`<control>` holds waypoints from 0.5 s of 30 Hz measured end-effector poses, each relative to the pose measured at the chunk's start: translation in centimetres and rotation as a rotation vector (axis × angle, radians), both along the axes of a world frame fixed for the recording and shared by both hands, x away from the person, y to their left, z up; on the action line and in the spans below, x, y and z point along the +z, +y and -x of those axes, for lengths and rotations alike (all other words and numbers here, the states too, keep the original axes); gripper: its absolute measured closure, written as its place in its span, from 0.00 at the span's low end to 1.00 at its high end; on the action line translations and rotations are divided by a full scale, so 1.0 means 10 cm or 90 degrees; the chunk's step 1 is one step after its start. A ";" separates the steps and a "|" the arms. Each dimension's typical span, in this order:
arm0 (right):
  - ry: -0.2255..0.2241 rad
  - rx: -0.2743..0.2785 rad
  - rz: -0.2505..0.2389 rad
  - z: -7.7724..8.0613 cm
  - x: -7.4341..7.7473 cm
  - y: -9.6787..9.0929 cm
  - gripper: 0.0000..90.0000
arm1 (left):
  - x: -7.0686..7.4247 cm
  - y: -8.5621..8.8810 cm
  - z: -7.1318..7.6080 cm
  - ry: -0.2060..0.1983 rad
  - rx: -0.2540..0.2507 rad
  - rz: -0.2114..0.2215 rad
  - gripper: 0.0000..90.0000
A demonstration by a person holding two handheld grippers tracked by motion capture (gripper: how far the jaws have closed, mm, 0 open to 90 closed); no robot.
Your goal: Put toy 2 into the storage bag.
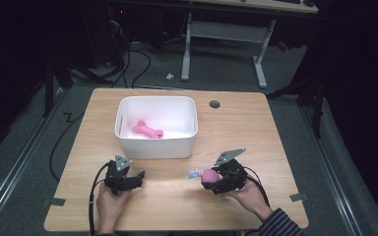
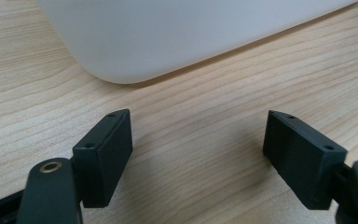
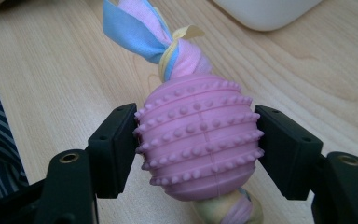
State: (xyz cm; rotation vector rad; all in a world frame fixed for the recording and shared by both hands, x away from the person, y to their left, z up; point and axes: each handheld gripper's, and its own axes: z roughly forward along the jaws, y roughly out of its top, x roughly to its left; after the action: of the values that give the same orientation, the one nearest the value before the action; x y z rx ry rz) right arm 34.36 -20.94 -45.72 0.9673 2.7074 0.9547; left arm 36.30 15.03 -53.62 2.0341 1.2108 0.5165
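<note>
Right claw [image 3: 196, 149] clenched on the pink studded ball [image 3: 198, 140] of a chew toy, one pad on each flank of the ball. The toy's long axis runs straight out from between the jaws: a knotted blue, pink and yellow cloth tail [image 3: 142, 35] points ahead of the claw, a second tuft trails back beneath it. In the high view the right claw [image 1: 207, 178] holds the toy [image 1: 204, 175] near the bench [image 1: 256, 128], tail aimed toward the left claw [image 1: 139, 177]. The white tub [image 1: 156, 125], holding a pink bone [image 1: 147, 130], lies beyond the right claw and toward the tail side; it is probably the toy's destination. Left claw [image 2: 198, 154] released, nothing between its jaws, tub wall [image 2: 168, 32] just ahead.
</note>
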 end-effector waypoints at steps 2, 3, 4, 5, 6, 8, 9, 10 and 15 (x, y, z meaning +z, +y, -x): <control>-0.011 0.007 0.005 -0.01 0.06 0.01 0.37 | 0.00 0.00 0.00 0.001 -0.004 -0.003 0.26; -0.018 0.010 0.006 0.00 0.10 0.02 0.37 | 0.00 0.00 0.00 0.001 -0.005 -0.003 0.25; -0.021 0.010 -0.001 0.00 0.14 0.00 0.37 | 0.00 0.00 0.00 0.001 -0.005 -0.003 0.25; -0.021 0.010 -0.001 0.00 0.14 0.00 0.37 | 0.00 0.00 0.00 0.001 -0.005 -0.003 0.26; -0.021 0.011 -0.004 -0.01 0.15 -0.01 0.37 | 0.00 0.00 0.00 0.001 -0.004 -0.001 0.26; -0.015 0.003 -0.027 -0.05 0.21 -0.07 0.37 | 0.00 0.00 0.00 0.001 -0.005 -0.002 0.26; -0.015 0.003 -0.027 -0.05 0.21 -0.07 0.37 | 0.00 0.00 0.00 0.001 -0.005 -0.002 0.26; -0.013 0.003 -0.031 -0.06 0.22 -0.08 0.37 | 0.00 0.00 0.00 0.001 -0.004 -0.001 0.26; -0.027 -0.008 -0.046 -0.15 0.45 -0.17 0.37 | 0.00 0.00 0.00 0.001 -0.005 -0.002 0.26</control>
State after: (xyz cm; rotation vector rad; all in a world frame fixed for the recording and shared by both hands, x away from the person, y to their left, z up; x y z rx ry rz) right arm 35.85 -22.63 -41.22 0.9629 2.6456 1.0664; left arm 36.28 15.03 -53.61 2.0410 1.2043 0.5129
